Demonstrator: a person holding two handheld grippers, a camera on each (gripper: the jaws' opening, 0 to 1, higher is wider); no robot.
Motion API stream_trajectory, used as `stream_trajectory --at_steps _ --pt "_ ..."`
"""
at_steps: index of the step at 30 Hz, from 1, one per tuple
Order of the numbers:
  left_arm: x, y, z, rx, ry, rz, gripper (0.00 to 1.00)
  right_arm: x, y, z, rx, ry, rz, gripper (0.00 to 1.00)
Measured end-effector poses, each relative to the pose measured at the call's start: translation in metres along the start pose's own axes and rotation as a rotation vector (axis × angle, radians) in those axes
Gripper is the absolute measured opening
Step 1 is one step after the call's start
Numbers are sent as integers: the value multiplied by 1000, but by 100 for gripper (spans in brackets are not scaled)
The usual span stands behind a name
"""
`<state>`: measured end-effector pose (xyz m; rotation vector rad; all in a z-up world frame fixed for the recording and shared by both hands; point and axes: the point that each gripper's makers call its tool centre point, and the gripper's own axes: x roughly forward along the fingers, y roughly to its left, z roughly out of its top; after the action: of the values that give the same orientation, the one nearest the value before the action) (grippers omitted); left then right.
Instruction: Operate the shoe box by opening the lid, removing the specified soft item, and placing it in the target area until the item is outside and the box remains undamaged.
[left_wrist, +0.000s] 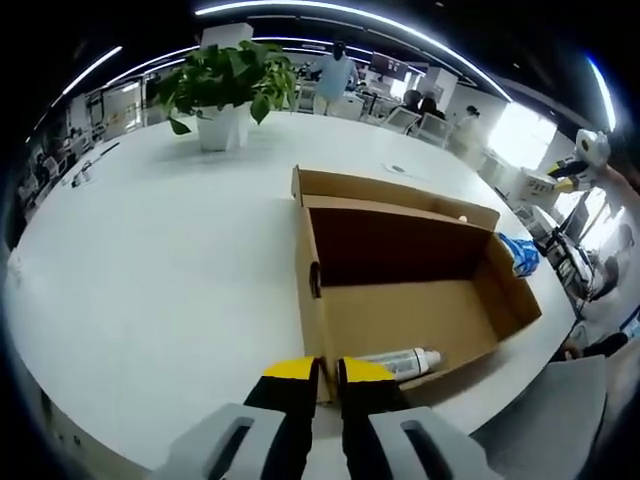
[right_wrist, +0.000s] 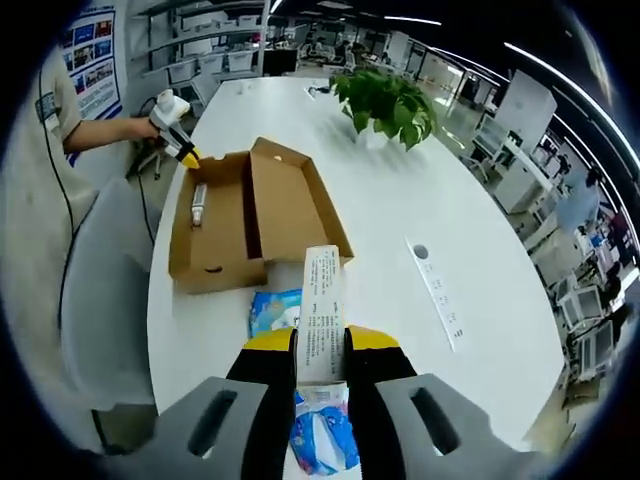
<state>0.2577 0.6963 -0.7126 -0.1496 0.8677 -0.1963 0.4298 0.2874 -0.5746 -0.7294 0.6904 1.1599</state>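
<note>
An open brown shoe box (left_wrist: 400, 300) lies on the white table (left_wrist: 150, 280), its lid folded back. A white tube (left_wrist: 400, 362) rests on the box floor. My left gripper (left_wrist: 320, 375) is shut on the box's near corner wall. In the right gripper view the same box (right_wrist: 250, 215) and tube (right_wrist: 198, 205) lie ahead, with the left gripper (right_wrist: 180, 145) at its far corner. My right gripper (right_wrist: 320, 345) is shut on a white printed soft pack (right_wrist: 322, 300) with blue-white plastic (right_wrist: 320, 435) below the jaws. A blue packet (right_wrist: 272, 312) lies on the table beside the box, also seen as a blue packet (left_wrist: 520, 255).
A potted plant (left_wrist: 225, 85) stands at the table's far side, the same plant (right_wrist: 385, 100) beyond the box. A long white strip (right_wrist: 440, 290) lies on the table. The person's torso (right_wrist: 50, 250) is at the table's rounded edge. People and desks fill the background.
</note>
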Motion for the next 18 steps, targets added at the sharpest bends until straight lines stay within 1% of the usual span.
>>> stream_trajectory --at_steps 8,15,18 --pt "0 -1 1 1 -8 -2 8 12 -21 -25 14 33 -2 15" --pt "1 1 1 -8 2 3 7 27 -25 -44 40 66 12 16" --pt "1 1 1 -12 1 5 7 34 -26 -55 30 95 20 16"
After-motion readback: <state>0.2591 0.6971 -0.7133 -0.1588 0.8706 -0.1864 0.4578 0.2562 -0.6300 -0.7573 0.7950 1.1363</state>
